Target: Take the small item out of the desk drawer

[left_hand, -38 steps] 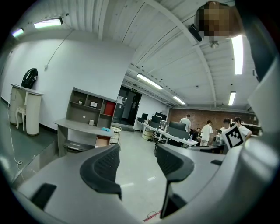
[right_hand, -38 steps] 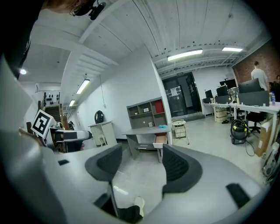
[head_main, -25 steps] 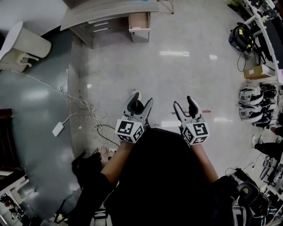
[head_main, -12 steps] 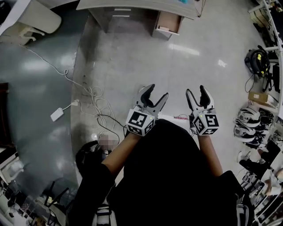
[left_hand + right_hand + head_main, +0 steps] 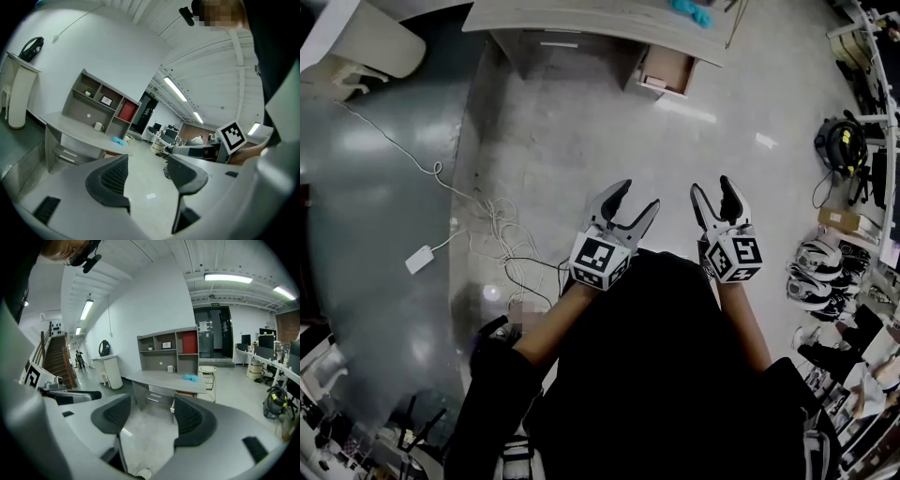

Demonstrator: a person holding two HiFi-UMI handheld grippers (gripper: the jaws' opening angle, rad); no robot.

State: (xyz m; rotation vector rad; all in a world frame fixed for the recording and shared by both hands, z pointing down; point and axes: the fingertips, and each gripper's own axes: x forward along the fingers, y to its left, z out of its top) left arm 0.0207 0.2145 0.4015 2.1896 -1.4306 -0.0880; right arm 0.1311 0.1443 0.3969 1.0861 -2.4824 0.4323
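Grey ribbed jaws on the left gripper (image 5: 635, 199) and right gripper (image 5: 713, 190) stand apart, empty. Loose white cables (image 5: 502, 234) curl across the glossy floor and could snag a foot on approach. Far off, the boxy tan drawer (image 5: 666, 67) hangs open under the curved desk (image 5: 581, 17), its small item unseen.

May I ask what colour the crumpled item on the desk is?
Turquoise crumpled item: right gripper view best.

We see a glossy grey floor (image 5: 581, 159), white walls (image 5: 140, 305), a grey shelf unit (image 5: 168, 351), ceiling strip lights (image 5: 227, 277) and a dark staircase (image 5: 56, 357).
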